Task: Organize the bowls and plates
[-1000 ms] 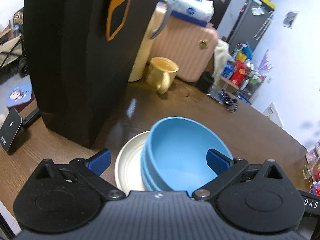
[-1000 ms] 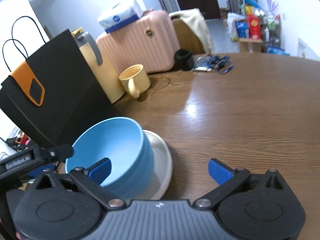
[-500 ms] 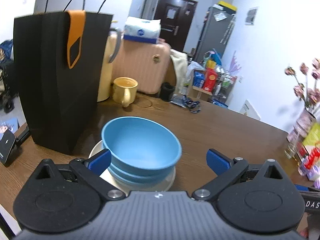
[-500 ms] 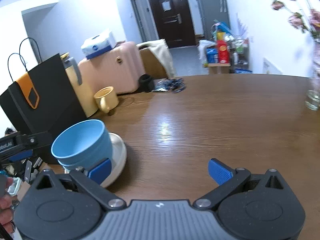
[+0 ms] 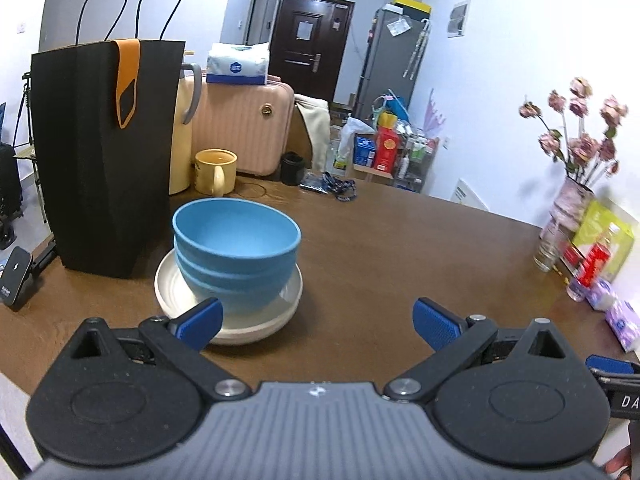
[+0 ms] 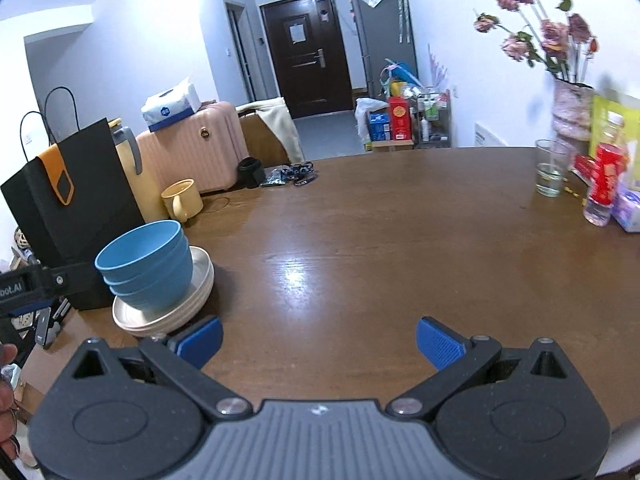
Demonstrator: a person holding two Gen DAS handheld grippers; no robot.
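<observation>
On the brown wooden table [image 5: 380,248], seen from the left wrist, three nested round blue bowls [image 5: 237,248] sit stacked on a pile of shallow cream plates [image 5: 256,320]. The left gripper [image 5: 318,320] hangs just short of them, its blue-padded jaws spread wide and holding nothing; its left pad overlaps the plates' near rim in the picture, though contact cannot be told. Just beside the stack, to its left, stands a tall black paper bag with an orange flap [image 5: 106,152]. Behind that are a cream jug with a grey handle [image 5: 184,120], a yellow mug [image 5: 215,171] and a ribbed pink suitcase [image 5: 240,128]. Well apart, at the table's right edge, a vase of dried pink flowers [image 5: 572,184] stands near a clear drinking glass [image 5: 550,250].

From the right wrist, the bowls [image 6: 146,264] and plates [image 6: 168,316] lie far to the left, close against the bag [image 6: 68,208]. The right gripper [image 6: 318,342] is likewise spread wide and empty, over bare table [image 6: 380,248]. Nothing stands between it and the stack. The glass [image 6: 552,174] and a red-labelled bottle [image 6: 606,176] sit at the right.
</observation>
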